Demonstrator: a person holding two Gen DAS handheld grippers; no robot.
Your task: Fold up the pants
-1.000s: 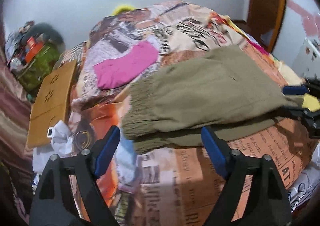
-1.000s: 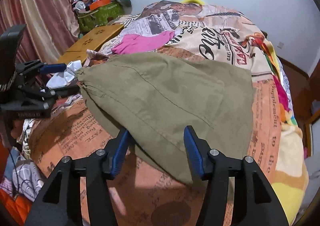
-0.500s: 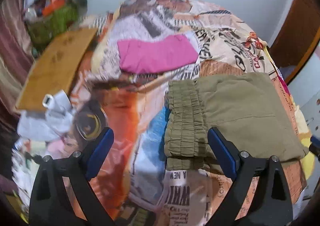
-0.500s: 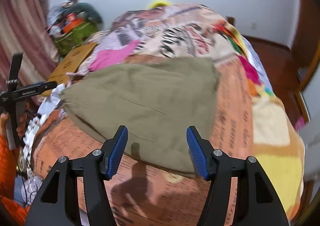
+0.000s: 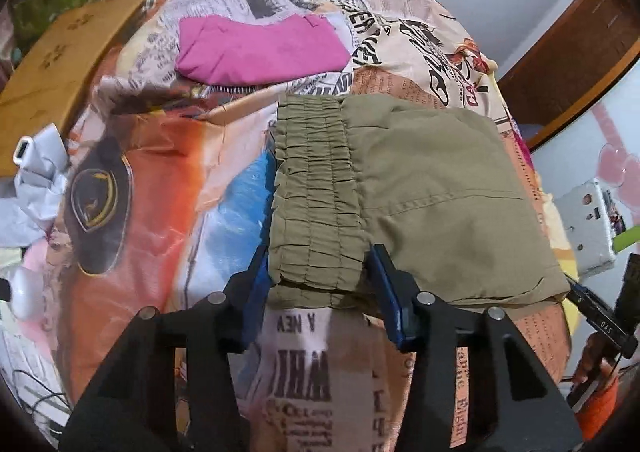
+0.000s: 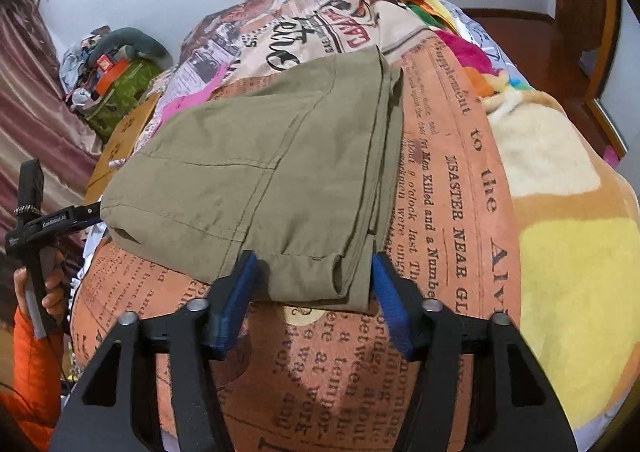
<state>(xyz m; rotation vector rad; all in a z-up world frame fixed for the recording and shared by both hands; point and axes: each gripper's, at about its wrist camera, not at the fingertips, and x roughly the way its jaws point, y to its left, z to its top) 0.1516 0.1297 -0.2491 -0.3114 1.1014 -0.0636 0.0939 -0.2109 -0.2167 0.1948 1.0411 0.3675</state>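
The olive-green pants (image 5: 420,188) lie folded on the newspaper-print bedspread (image 5: 304,368). My left gripper (image 5: 320,284) is open, its blue pads on either side of the near corner of the gathered elastic waistband (image 5: 316,192). In the right wrist view the pants (image 6: 272,172) show their folded leg end, and my right gripper (image 6: 312,284) is open with its pads straddling the near corner of that end. The left gripper (image 6: 86,212) also shows at the far left edge of the pants, and the right gripper (image 5: 580,294) at their right edge in the left wrist view.
A folded pink garment (image 5: 260,48) lies beyond the pants. A cardboard box (image 5: 60,64) and a green bag (image 6: 120,92) stand beside the bed on the left. White crumpled cloth (image 5: 36,188) lies at the bed's left edge. A yellow blanket (image 6: 572,276) covers the right side.
Both grippers have moved in close to the pants and their jaws have narrowed: the left now straddles the waistband corner, the right straddles the leg-end corner. The pants have not moved.
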